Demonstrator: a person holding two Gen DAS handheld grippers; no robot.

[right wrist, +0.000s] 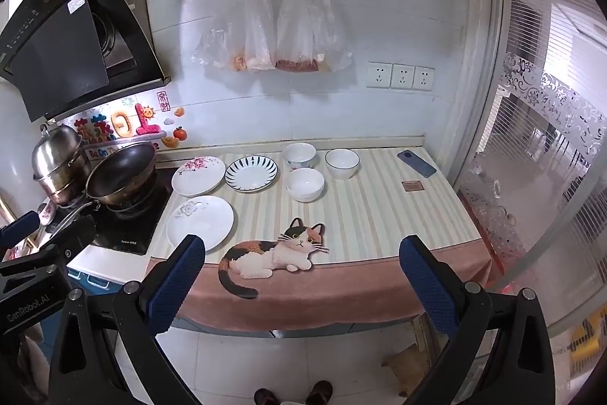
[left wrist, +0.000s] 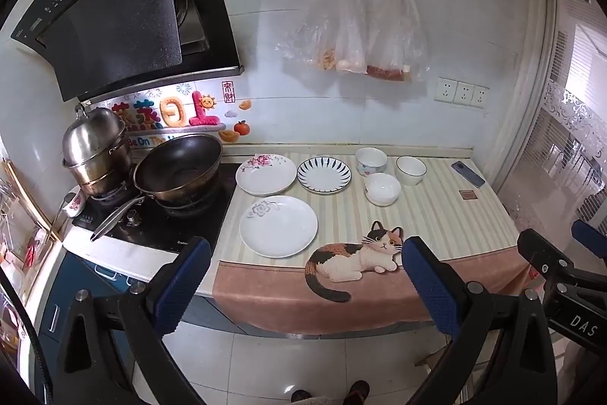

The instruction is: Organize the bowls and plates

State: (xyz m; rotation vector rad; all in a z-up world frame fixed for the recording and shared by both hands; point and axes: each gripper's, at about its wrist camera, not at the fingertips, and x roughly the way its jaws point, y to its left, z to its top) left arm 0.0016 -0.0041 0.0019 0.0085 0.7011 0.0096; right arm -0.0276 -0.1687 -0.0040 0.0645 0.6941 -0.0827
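Note:
Three plates lie on the striped counter mat: a pink-flower plate [left wrist: 266,174] [right wrist: 198,175], a blue-striped plate [left wrist: 324,174] [right wrist: 250,173] and a white plate with a grey flower [left wrist: 278,226] [right wrist: 200,222] nearest the front. Right of them stand three white bowls: a patterned one [left wrist: 370,161] [right wrist: 299,154], a dark-rimmed one [left wrist: 411,170] [right wrist: 342,163] and a plain one [left wrist: 382,188] [right wrist: 305,184]. My left gripper [left wrist: 305,285] and right gripper [right wrist: 301,281] both hang open, empty, in front of the counter edge, well short of the dishes.
A wok [left wrist: 178,166] and a steel pot [left wrist: 95,147] sit on the stove at left. A phone [left wrist: 467,174] and a small brown square [left wrist: 467,194] lie at the mat's right. Plastic bags [left wrist: 353,33] hang on the wall. A person's shoes [right wrist: 294,393] stand on the floor below.

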